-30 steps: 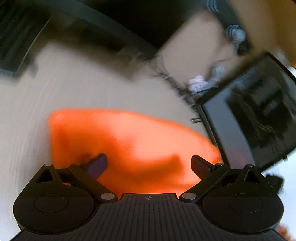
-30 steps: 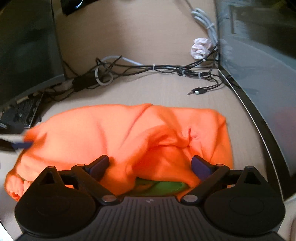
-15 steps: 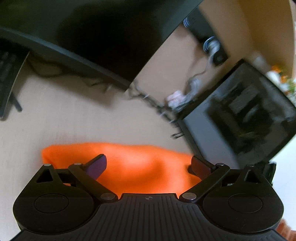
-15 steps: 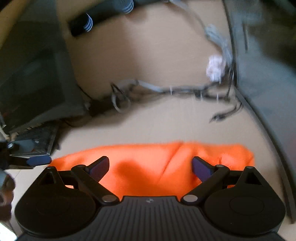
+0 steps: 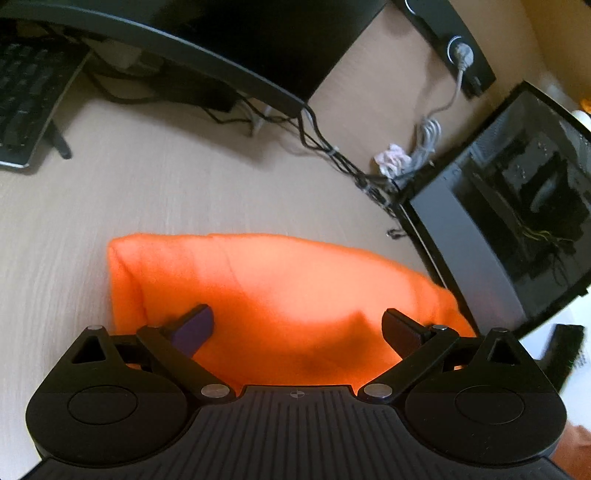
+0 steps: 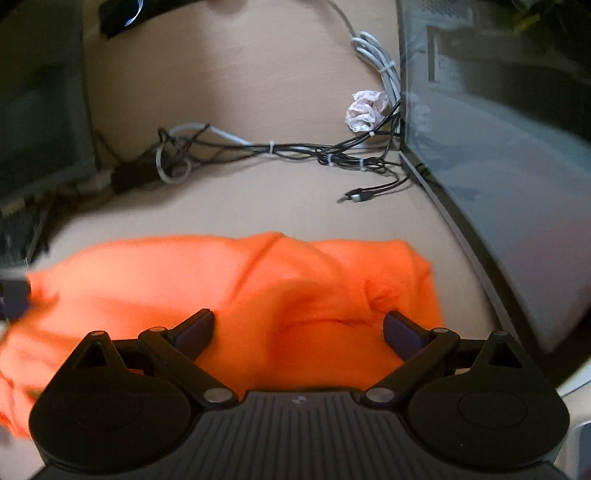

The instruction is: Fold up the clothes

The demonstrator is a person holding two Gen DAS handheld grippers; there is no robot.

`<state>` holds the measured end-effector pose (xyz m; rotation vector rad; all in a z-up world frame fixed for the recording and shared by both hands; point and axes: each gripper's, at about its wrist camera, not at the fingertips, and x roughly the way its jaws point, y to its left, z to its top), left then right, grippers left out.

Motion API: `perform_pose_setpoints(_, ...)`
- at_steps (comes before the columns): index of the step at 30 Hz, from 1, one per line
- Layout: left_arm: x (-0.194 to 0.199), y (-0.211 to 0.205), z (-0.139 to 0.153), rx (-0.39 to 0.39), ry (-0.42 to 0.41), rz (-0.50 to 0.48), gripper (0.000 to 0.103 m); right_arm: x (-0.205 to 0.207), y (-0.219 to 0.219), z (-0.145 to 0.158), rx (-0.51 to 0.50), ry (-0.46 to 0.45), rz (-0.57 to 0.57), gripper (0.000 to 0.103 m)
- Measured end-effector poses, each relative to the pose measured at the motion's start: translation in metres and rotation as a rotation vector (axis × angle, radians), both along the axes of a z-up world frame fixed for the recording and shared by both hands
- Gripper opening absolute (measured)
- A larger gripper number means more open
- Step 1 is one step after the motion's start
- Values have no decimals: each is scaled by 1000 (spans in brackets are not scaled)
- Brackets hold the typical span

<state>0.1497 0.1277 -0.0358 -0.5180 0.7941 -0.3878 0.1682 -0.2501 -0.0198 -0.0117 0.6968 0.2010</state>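
An orange garment (image 5: 280,291) lies bunched on a pale wood-grain counter (image 5: 155,192), spread from left to right in front of two hand-held tools. The left tongs (image 5: 299,326) hang over it with their fingers spread wide, the cloth showing between the purple-padded tips, nothing pinched. The right tongs (image 6: 299,326) are likewise spread wide above the garment's creased right portion, where folds gather into a ridge near its edge; whether either tip touches the fabric cannot be told. In the left wrist view the garment's left end is doubled over into a rounded fold. In the right wrist view its left part is blurred and runs off toward the lower corner of the frame.

Behind the cloth, a bundle of black cables (image 6: 295,151) crosses the counter, one loose plug (image 6: 356,197) lying just beyond the garment. A crumpled white tissue (image 6: 365,109) sits by coiled grey cord (image 6: 384,70), next to a glass-sided computer case (image 5: 517,229) standing at the right. A curved monitor (image 5: 207,33) and a black keyboard (image 5: 26,99) occupy the counter's far left.
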Motion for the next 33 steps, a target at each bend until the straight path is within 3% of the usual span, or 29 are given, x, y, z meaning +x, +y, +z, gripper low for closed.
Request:
perform_pose_setpoints(3, -4, -3, 3, -3, -11, -20, 100, -18, 5, 27, -89, -74, 26, 97)
perform_pose_setpoints(6, -9, -5, 7, -6, -21, -40, 101, -34, 15, 44, -53, -137, 70, 97)
perform_pose_setpoints(8, -12, -7, 9, -8, -29, -53, 101, -35, 27, 35, -20, -108, 123, 97)
perform_pose_setpoints(11, -16, -10, 12, -11, -38, -72, 101, -24, 47, -7, -46, -12, 155, 97)
perform_pose_setpoints(13, -13, -9, -3, 24, 13, -21, 101, -26, 49, -19, -47, -42, 151, 100)
perform_pose_setpoints(19, -24, 4, -2, 24, -5, 25, 101, -31, 44, -17, -85, -54, 189, 100)
perform_pose_setpoints(21, -30, 13, 7, 37, -22, 78, 101, -33, 42, -7, -79, -54, 179, 100)
perform_pose_setpoints(25, -29, 27, 31, -22, -127, 82, 101, -25, 27, 30, 49, -109, 138, 99)
perform_pose_setpoints(28, 4, 30, 20, -100, -72, 114, 101, 15, 27, 30, 140, -65, 55, 99)
perform_pose_setpoints(30, 23, 36, -1, -81, 41, 192, 101, 40, 29, 11, 132, 14, 1, 98)
perform_pose_setpoints(33, 17, 39, -3, -66, 22, 196, 101, 53, 24, -13, 121, 70, -27, 97)
